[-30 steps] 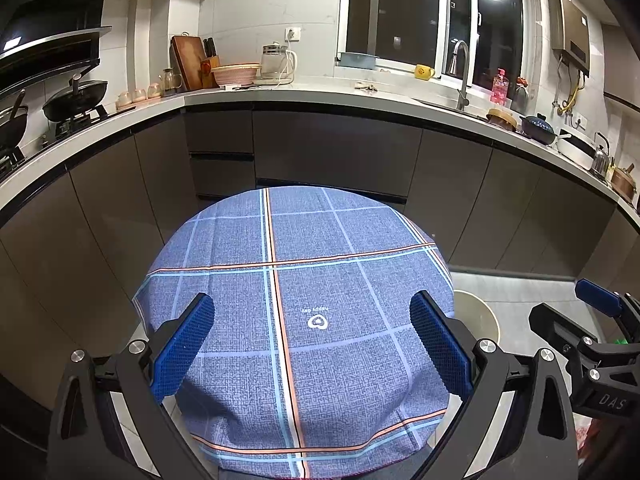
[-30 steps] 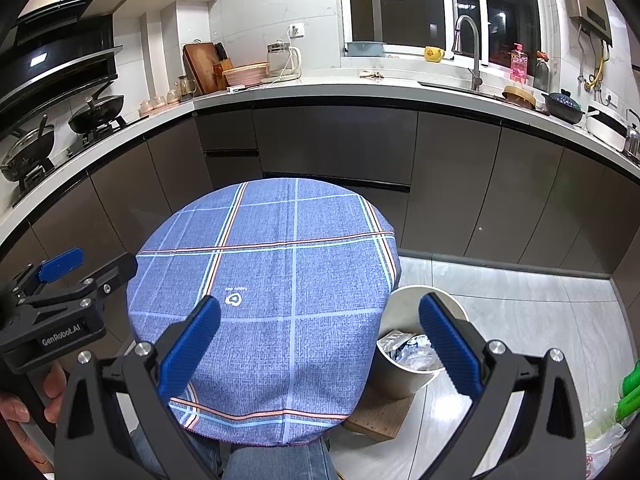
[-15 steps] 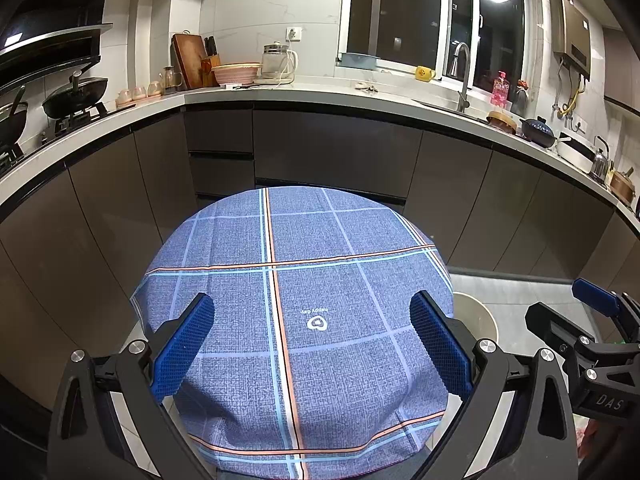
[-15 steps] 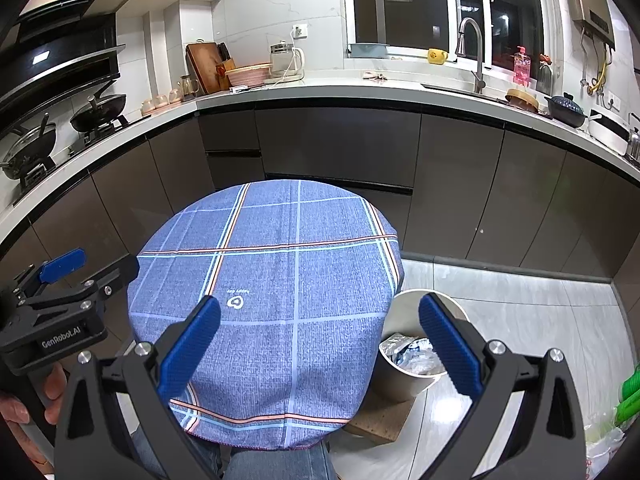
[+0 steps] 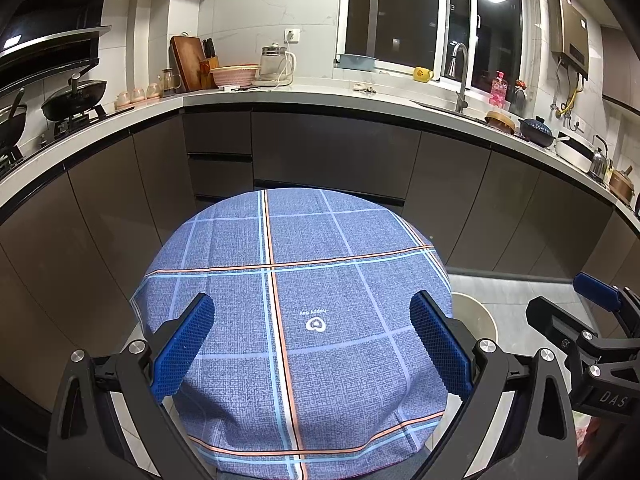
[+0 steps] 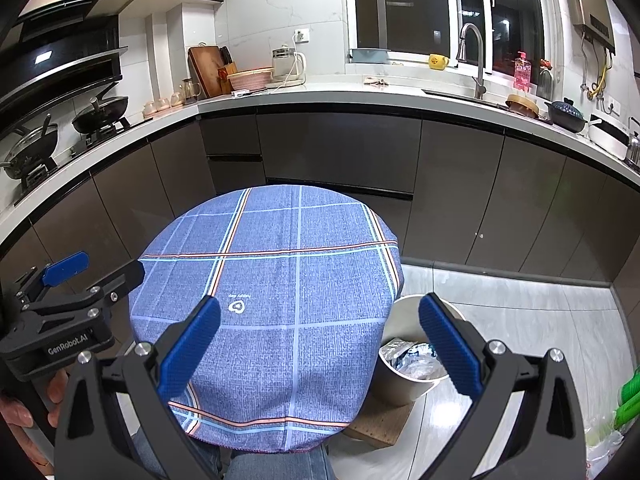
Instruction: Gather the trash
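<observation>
Both the left gripper point(image 5: 312, 344) and right gripper point(image 6: 320, 344) hover with jaws apart, holding nothing, above the round table's bare blue plaid cloth point(image 5: 296, 280). Crumpled foil and plastic trash point(image 6: 412, 360) already sits in the cream round bin point(image 6: 394, 380) beside the table, so collection looks close to finished

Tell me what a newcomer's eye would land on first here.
The round table with its blue plaid cloth fills the middle of both views, nothing lying on it. Beside it on the floor stands a pale bin holding crumpled wrappers. Both grippers, left and right, hover open over the table's near edge.
</observation>
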`<state>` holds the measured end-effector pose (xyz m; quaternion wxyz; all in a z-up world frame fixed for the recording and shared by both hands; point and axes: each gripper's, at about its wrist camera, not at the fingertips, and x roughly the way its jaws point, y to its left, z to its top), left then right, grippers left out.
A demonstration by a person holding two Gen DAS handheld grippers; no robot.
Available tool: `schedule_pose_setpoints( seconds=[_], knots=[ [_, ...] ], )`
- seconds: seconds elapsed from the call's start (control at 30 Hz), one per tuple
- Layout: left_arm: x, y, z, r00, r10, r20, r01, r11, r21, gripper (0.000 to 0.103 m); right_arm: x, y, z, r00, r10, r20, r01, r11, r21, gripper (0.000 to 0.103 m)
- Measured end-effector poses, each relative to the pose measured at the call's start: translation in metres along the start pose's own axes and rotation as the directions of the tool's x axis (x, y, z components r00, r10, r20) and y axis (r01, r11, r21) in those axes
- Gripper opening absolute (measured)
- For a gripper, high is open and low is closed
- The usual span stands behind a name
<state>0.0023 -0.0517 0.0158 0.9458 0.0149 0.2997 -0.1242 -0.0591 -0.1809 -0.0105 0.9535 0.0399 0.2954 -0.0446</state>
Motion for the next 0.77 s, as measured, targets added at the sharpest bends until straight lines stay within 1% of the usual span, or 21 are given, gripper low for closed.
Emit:
schedule_pose_setpoints(
  seconds=[0.77],
  knots=[
    [0.0014,-0.0009,0.0028,1.0,0.0,0.001,0.0,1.0,-0.001,0.095,0.0003,0.0025,0.001,1.0,0.0,0.002,0.0,1.0,-0.003,0.1]
  ],
)
